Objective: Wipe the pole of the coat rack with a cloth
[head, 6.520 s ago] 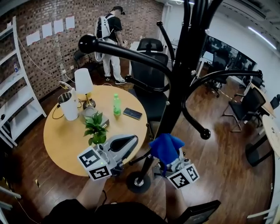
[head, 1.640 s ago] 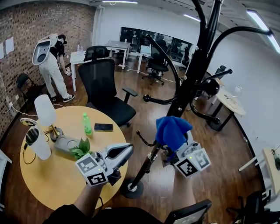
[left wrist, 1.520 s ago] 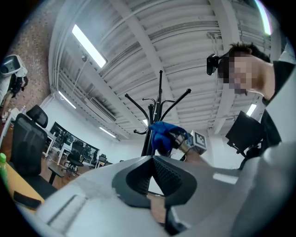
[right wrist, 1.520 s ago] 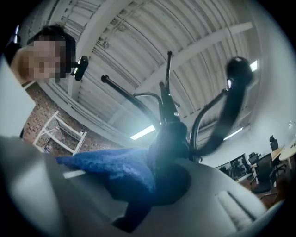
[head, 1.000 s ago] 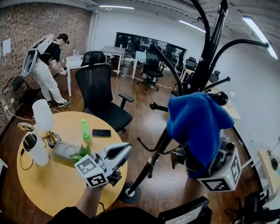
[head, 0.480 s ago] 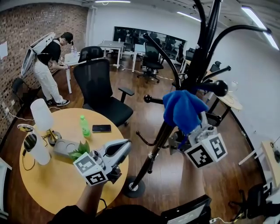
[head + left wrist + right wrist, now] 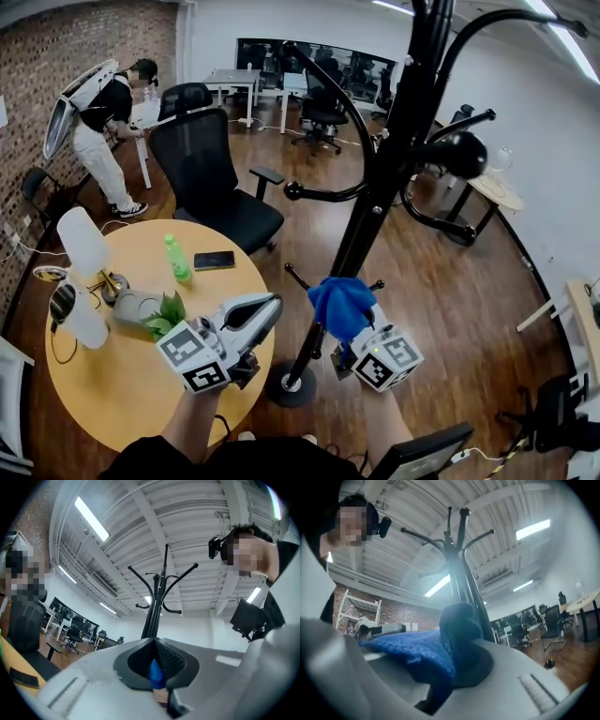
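1. One coat rack stands on the wood floor, its black pole (image 7: 373, 208) rising from a round base (image 7: 289, 384).
2. One blue cloth (image 7: 340, 305) is bunched against the lower part of the pole, above the base.
3. Of the two grippers, the right gripper (image 7: 356, 335) is clamped on the cloth. The left gripper (image 7: 261, 309) has its jaws together and holds nothing, over the edge of the round table (image 7: 122, 394).
4. The table carries one green bottle (image 7: 174, 260), one phone (image 7: 215, 260), one plant (image 7: 164, 314) and one lamp (image 7: 82, 242).
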Motion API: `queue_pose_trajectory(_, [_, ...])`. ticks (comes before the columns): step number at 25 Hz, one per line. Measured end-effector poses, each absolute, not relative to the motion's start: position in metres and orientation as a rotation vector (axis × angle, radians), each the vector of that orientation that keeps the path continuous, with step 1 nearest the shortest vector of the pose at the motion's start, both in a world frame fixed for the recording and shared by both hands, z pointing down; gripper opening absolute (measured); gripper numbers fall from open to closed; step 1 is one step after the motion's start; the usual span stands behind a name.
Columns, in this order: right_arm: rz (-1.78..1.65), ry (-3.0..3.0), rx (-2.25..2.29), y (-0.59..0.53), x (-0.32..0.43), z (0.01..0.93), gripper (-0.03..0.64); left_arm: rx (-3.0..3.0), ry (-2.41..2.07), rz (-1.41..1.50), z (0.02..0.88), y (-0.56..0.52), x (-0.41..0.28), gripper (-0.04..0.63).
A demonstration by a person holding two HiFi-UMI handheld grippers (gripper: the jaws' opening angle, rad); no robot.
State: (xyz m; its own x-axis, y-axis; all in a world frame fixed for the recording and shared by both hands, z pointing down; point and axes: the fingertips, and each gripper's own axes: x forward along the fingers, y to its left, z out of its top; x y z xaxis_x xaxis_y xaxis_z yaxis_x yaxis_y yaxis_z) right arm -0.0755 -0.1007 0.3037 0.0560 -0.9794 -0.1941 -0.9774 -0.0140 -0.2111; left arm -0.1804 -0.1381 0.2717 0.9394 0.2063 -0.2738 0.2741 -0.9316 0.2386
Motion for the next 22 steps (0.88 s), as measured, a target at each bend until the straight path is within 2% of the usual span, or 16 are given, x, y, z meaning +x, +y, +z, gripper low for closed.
queue_pose_trajectory(6, [-0.468,2.030,-1.983,-0.106,-0.086,0.402,0.021,2.809,0.368,-0.321,0.278,-0.132,-0.174,0.000])
queue_pose_trajectory(12, [-0.643,2.137,-1.684,-0.085,-0.128,0.388,0.021,2.803,0.366,-0.316,0.282,-0.128,-0.169,0.000])
queue_pose_trajectory(19, [-0.488,1.992,-1.832,-0.092,-0.090,0.395,0.021,2.816,0.348,-0.322,0.278,-0.128,-0.174,0.000])
queue_pose_trajectory(22, [-0.288,1.976,-1.860,-0.091,-0.081,0.349,0.021,2.827,0.326,-0.342,0.274,-0.131,-0.180,0.000])
